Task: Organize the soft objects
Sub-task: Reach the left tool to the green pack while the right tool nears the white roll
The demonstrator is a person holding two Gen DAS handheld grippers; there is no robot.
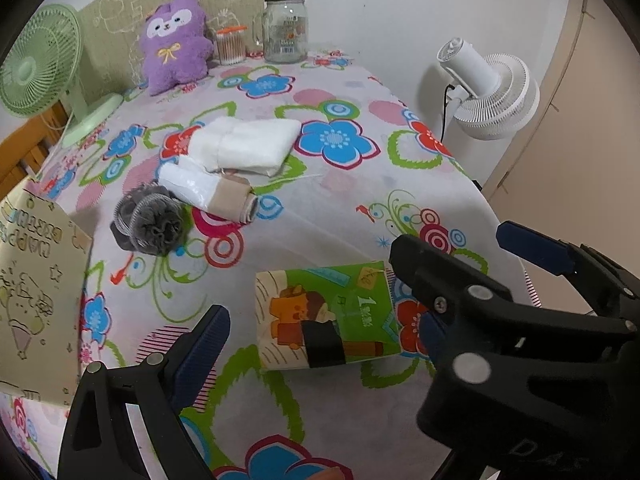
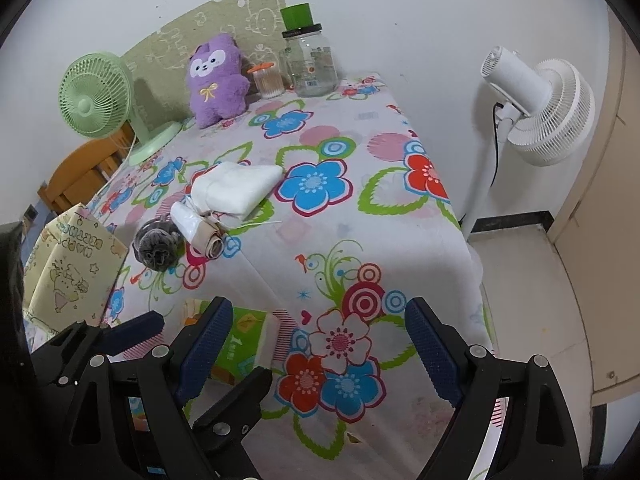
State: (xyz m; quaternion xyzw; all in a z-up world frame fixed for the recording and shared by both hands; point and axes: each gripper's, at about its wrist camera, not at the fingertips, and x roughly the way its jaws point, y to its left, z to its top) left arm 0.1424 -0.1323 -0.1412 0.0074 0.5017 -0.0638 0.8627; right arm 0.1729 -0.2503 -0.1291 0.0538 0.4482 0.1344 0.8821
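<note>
The green tissue pack [image 1: 326,316] lies flat on the flowered tablecloth [image 1: 360,208] near the front edge, and it looks like the likeliest first pick, since the left gripper [image 1: 320,338] hangs just over it with its jaws spread wide and nothing between them. To do this step well, lower that gripper so one finger comes down past each long side of the pack, then close gently (the pack is soft and will crumple if squeezed hard). At about 11 o'clock from the pack sit the grey bath pouf [image 1: 148,222], touching the rolled white-and-beige bundle [image 1: 208,192], with the folded white cloth [image 1: 246,144] just beyond at 12 o'clock. The purple plush [image 1: 174,42] stands well apart at the far edge. A yellow gift bag [image 1: 34,292] at 9 o'clock may be the place to put things, though that is a guess. The right gripper [image 2: 320,344] hovers at the pack's 3 o'clock, also wide open and empty, over bare cloth.
</note>
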